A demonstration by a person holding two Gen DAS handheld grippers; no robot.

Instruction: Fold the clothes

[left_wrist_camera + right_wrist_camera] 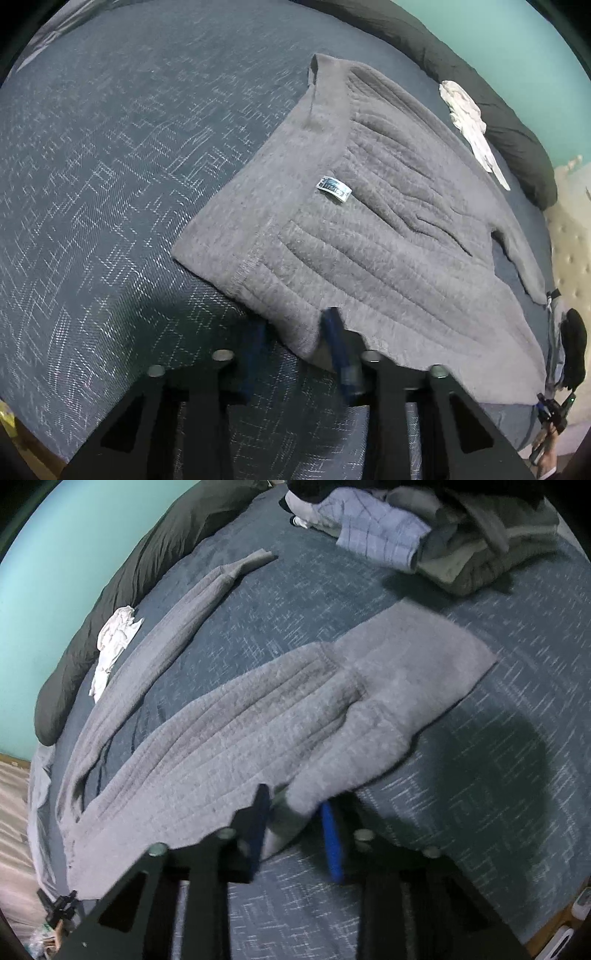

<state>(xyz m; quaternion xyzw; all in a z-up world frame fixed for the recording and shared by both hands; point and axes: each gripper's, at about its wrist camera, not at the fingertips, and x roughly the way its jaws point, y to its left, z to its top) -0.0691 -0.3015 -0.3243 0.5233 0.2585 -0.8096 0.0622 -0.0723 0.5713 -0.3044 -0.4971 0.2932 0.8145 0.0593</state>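
Observation:
A grey ribbed sweater [388, 236] lies spread on the dark blue patterned bed cover [110, 166], with a small blue label [333, 189] near its collar band. My left gripper [295, 332] has its blue fingers apart around the sweater's near edge; the cloth drapes between them. In the right wrist view the sweater [258, 720] stretches away, one sleeve [192, 613] laid out toward the far left. My right gripper [295, 812] has its fingers apart with a fold of the sweater's edge between them.
A dark long pillow [129, 590] runs along the teal wall. A crumpled white cloth [110, 642] lies beside it. A pile of clothes [424, 528] sits at the bed's far end. The bed's edge and beige floor [14, 812] are at left.

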